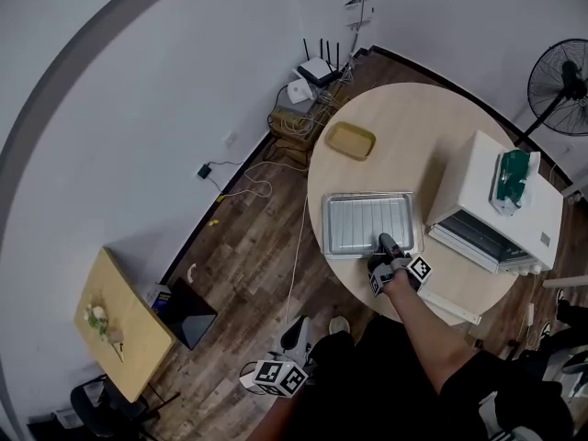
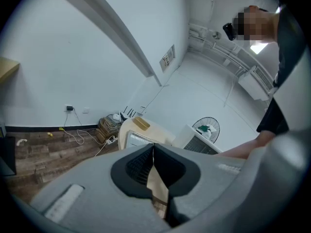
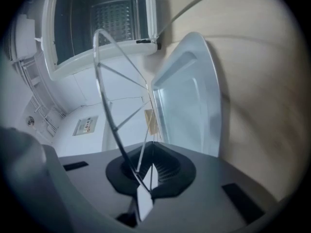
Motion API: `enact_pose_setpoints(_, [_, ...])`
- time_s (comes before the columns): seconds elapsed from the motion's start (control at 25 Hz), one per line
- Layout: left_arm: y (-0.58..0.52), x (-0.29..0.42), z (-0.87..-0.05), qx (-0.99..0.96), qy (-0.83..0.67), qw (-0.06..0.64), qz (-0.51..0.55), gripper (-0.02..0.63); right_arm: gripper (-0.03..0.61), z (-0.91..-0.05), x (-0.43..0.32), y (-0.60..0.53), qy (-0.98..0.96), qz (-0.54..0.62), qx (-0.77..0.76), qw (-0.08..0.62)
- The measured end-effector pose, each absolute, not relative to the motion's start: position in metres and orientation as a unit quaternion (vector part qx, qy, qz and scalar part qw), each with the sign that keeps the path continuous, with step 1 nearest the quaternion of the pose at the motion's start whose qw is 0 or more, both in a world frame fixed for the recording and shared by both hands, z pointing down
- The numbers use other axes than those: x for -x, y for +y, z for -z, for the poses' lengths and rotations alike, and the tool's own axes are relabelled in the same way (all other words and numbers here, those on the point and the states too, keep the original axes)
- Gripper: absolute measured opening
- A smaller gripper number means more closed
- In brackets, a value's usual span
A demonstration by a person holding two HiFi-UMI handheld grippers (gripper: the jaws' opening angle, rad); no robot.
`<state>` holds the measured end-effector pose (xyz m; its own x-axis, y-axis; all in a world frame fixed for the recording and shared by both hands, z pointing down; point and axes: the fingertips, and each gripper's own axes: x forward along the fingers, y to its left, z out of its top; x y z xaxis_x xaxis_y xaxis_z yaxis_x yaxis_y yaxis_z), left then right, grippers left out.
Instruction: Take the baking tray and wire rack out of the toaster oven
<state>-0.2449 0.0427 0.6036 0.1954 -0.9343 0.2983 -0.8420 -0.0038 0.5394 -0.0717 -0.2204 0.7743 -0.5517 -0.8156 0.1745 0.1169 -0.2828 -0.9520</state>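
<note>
The silver baking tray [image 1: 342, 239] lies on the round wooden table [image 1: 404, 127], and the wire rack [image 1: 369, 220] rests over it. My right gripper [image 1: 387, 243] is at the rack's near edge, shut on a thin wire of the rack [image 3: 103, 76]. In the right gripper view [image 3: 151, 168] the tray [image 3: 189, 101] sits just beyond the jaws. The white toaster oven [image 1: 501, 196] stands at the table's right with its door open, and its empty cavity [image 3: 104, 18] shows. My left gripper [image 2: 153, 152] is shut on nothing, low beside the table; its marker cube [image 1: 274, 376] shows by my legs.
A yellow dish [image 1: 350, 141] sits at the table's far side. A green object [image 1: 511, 177] lies on top of the oven. A floor fan [image 1: 562, 76] stands behind the oven. Cables and a router [image 1: 317, 70] lie by the wall, and a small wooden table [image 1: 119, 324] stands to the left.
</note>
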Motion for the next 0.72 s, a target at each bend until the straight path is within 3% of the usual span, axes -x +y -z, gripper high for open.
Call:
enact_pose_setpoints(0.44, [0.033, 0.238, -0.605, -0.713, -0.633, 0.300, 0.029, 0.017, 0.018, -0.804, 0.069, -0.220, 0.522, 0.727, 0.399, 0.201])
enact_pose_setpoints(0.72, [0.034, 0.232, -0.604, -0.716, -0.633, 0.294, 0.033, 0.017, 0.065, -0.809, 0.063, -0.217, 0.504, 0.735, 0.434, 0.134])
